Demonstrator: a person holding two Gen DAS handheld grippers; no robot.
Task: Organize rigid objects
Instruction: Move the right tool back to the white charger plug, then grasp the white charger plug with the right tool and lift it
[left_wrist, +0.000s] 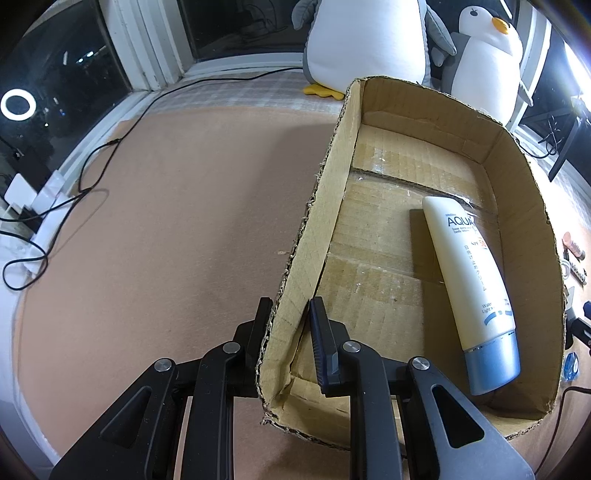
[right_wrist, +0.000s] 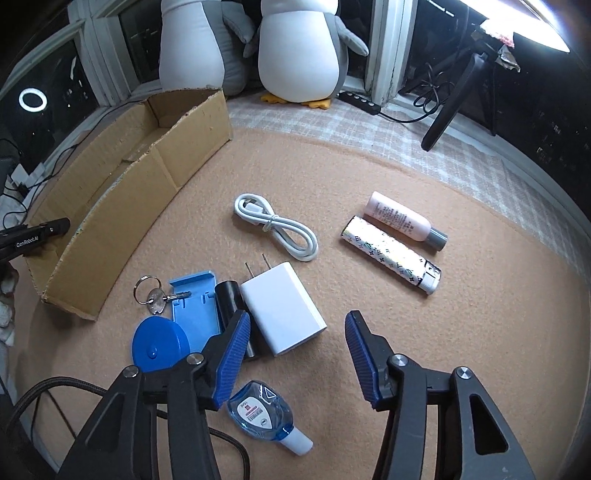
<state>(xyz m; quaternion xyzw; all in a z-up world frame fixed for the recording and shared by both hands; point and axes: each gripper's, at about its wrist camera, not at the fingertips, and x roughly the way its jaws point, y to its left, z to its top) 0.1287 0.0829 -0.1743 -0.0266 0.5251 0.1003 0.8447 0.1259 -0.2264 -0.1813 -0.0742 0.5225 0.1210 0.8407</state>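
The right gripper (right_wrist: 295, 354) hangs nose-down over the clutter with its blue-padded jaws parted about halfway and nothing between the pads; no pad presses on anything. The white charger block (right_wrist: 282, 314) lies just ahead of it, nearer the left-hand finger than the right, so it sits a little left of the gap's centre. Its long axis runs from the prongs at upper left down to lower right of the frame, slanted across the line of the fingers. I'd judge the charger the likeliest next pick, and the gripper would want a small shift left before the jaws could straddle its narrow width.

Crowding that side are a black cylinder (right_wrist: 231, 297) touching the charger's edge, a blue plastic holder (right_wrist: 195, 306), a key on a ring (right_wrist: 157, 297) and a round blue tape measure (right_wrist: 159, 345). A small sanitizer bottle (right_wrist: 264, 411) lies below the jaws, towards the bottom of the frame. A coiled white cable (right_wrist: 275, 227), a pink bottle (right_wrist: 402, 219) and a patterned tube (right_wrist: 391, 254) lie further up, to the right.

The left gripper (left_wrist: 286, 332) is clamped shut on the near left wall of the cardboard box (left_wrist: 325, 206), one finger outside, one inside, steadying it. A sunscreen tube (left_wrist: 469, 280) already lies inside, along the right wall. The box stands at the left of the right gripper's view, well apart from the charger.
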